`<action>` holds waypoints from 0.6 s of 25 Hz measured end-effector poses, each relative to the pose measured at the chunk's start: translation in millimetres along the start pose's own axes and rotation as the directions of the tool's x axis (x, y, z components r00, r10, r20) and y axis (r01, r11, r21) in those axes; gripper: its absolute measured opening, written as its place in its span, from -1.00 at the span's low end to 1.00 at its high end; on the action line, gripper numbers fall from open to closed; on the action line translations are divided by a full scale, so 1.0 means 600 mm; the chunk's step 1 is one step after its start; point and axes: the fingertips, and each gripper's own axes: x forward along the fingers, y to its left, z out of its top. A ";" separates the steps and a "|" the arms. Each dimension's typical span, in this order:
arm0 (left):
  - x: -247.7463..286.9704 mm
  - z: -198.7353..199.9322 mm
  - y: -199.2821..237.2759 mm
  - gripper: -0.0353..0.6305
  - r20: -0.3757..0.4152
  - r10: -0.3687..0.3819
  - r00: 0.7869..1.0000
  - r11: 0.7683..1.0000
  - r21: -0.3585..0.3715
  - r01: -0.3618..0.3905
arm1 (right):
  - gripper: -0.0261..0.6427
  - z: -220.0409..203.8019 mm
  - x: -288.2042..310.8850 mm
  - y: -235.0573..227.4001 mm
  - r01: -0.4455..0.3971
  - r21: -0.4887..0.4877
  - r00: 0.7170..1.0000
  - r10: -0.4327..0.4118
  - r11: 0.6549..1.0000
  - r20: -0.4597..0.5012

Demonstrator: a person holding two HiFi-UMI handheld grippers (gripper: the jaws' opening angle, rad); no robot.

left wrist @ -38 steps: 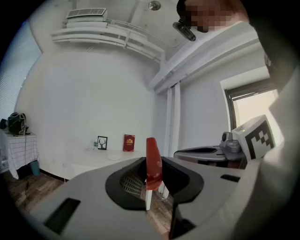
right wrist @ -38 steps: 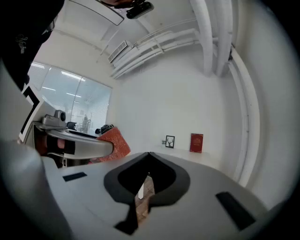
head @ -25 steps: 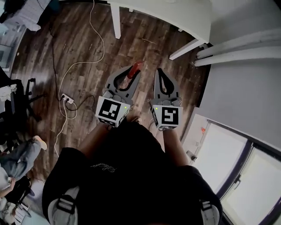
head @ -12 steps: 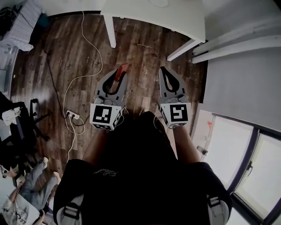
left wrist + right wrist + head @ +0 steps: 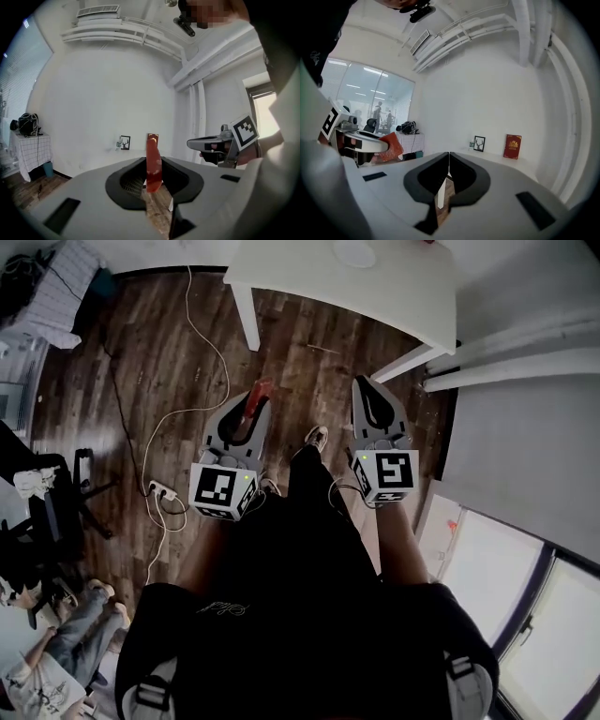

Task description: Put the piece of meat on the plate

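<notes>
Head view: person standing on dark wood floor [image 5: 141, 362], both grippers held out in front, approx level, side by side but well apart. L gripper [image 5: 254, 407] has the piece of meat [image 5: 153, 161]: a red flat slab standing on edge btw the jaws. The pads press it from both sides, so the jaws are closed onto it and kept apart only by the slab itself, and its top end pokes out past the tips. R gripper [image 5: 367, 388]: jaws fully together, just a hairline slit in its own view, nothing in them. L gripper view shows the R gripper off to the right w/ its marker cube up. R gripper view has the L gripper at far left, red meat showing at its tip. Ahead is a white table [image 5: 398, 292], legs on the floor. On its top sits a pale round plate [image 5: 355, 251], right at the top edge of the head view. Meat isn't on it yet: it's in the air over the floor, well apart from the plate. On the floor, a white cable [image 5: 226, 357] snakes down to a power strip [image 5: 161, 491] on the left, and a shoe [image 5: 318, 437] shows btw the grippers. In the bg, on a far white ledge: small framed pic [image 5: 478, 143] and red book [image 5: 512, 146], near each other. Another person [image 5: 75, 634] sits lower left.
</notes>
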 end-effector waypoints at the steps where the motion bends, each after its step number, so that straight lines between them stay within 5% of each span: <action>1: 0.015 0.007 0.007 -0.62 -0.001 0.005 1.000 1.000 0.010 -0.004 | -0.86 0.005 0.019 -0.007 -0.010 0.004 1.000 0.010 1.000 0.009; 7: 0.128 0.036 0.030 -0.62 -0.036 0.030 0.999 0.999 0.026 -0.029 | -0.86 0.014 0.113 -0.073 -0.067 0.041 0.998 0.067 0.997 0.018; 15: 0.305 0.022 -0.021 -0.62 -0.133 -0.040 0.990 0.998 0.043 0.046 | -0.86 0.004 0.195 -0.192 -0.120 0.096 0.993 0.119 0.988 0.016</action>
